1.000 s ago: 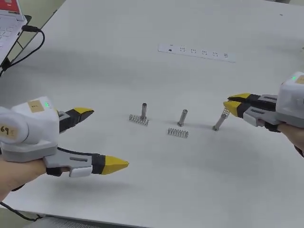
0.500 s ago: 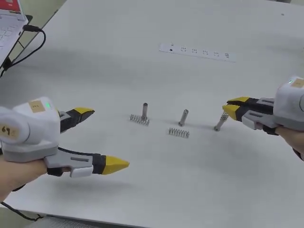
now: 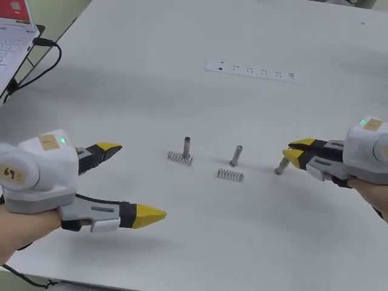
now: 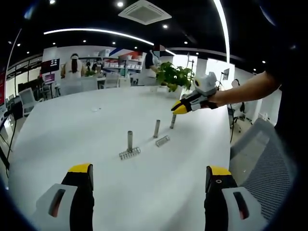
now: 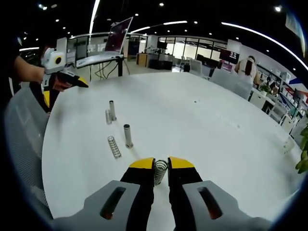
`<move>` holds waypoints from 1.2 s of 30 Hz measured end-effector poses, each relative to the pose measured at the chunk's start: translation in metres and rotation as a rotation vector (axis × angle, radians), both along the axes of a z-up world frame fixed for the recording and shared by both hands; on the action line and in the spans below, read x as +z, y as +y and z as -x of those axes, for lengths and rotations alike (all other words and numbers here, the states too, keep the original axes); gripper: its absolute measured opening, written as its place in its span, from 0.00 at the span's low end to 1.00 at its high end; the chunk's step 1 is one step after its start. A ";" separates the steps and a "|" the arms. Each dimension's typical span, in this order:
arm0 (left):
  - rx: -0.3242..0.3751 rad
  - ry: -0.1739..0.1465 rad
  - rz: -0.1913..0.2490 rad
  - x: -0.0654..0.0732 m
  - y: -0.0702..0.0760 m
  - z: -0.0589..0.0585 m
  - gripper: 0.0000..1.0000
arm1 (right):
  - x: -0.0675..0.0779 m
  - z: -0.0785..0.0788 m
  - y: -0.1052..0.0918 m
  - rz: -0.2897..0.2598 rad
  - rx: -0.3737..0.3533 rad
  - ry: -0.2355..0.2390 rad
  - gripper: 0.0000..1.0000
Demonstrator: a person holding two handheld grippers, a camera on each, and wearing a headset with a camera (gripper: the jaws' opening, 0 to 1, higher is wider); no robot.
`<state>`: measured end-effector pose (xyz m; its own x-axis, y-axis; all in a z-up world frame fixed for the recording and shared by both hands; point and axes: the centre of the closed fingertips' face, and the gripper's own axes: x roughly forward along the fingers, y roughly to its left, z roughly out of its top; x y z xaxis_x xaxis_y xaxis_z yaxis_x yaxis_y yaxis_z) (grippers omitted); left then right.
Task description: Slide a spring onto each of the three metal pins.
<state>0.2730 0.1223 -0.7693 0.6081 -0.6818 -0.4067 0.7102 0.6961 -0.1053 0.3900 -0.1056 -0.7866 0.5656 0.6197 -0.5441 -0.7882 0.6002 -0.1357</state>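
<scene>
The left gripper [image 3: 128, 180] is hovering over the near left part of the white, matt tabletop [image 3: 182, 254]. Its two black jaws with pointed yellow tips are standing wide apart and holding nothing.

The right gripper [image 3: 295, 150] is reaching in from the right edge. Its yellow tips are drawn almost together, pinching a small wire coil, the third spring [image 5: 160, 172], between them. That spring is sitting at the top of the third pin [image 4: 173, 121], a slim grey metal cylinder that is leaning rather than standing straight, with its lower end on the tabletop. How far down the pin the coil is reaching cannot be told.

The other two pins are standing upright and bare near the middle of the tabletop. The left pin [image 3: 187, 146] is showing a smooth, dull steel shaft, and the first spring [image 3: 179, 158] is lying on its side at the pin's foot, just beside it. The middle pin [image 3: 236, 155] is standing between the left pin and the third one, with the second spring [image 3: 230, 175] lying flat near its base, toward the near edge.

A long, flat white power strip [image 3: 250, 71] is lying toward the far edge. At the far left corner, an open laptop [image 3: 12, 24] is resting with a black cable [image 3: 37, 62] looping from its side.
</scene>
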 end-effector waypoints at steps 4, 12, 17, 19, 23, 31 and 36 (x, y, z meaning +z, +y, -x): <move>0.000 -0.003 0.001 0.001 0.000 0.000 0.94 | -0.004 0.000 0.000 0.011 0.004 -0.001 0.08; -0.003 -0.002 -0.007 0.002 0.000 0.001 0.94 | -0.018 0.004 -0.002 0.045 0.010 0.021 0.08; -0.001 -0.002 -0.007 0.003 0.001 0.001 0.94 | -0.019 0.002 -0.003 0.043 0.014 0.020 0.09; -0.001 -0.003 -0.008 0.003 0.001 0.002 0.94 | -0.018 0.002 -0.002 0.043 0.016 0.026 0.09; -0.002 -0.003 -0.008 0.003 0.000 0.002 0.94 | -0.016 0.003 -0.001 0.029 0.006 0.039 0.11; -0.005 -0.002 -0.007 0.002 -0.001 0.003 0.94 | -0.008 0.002 0.001 -0.004 -0.014 0.030 0.19; -0.002 -0.008 -0.002 0.005 0.000 0.002 0.94 | 0.001 0.005 0.000 -0.024 -0.021 0.016 0.24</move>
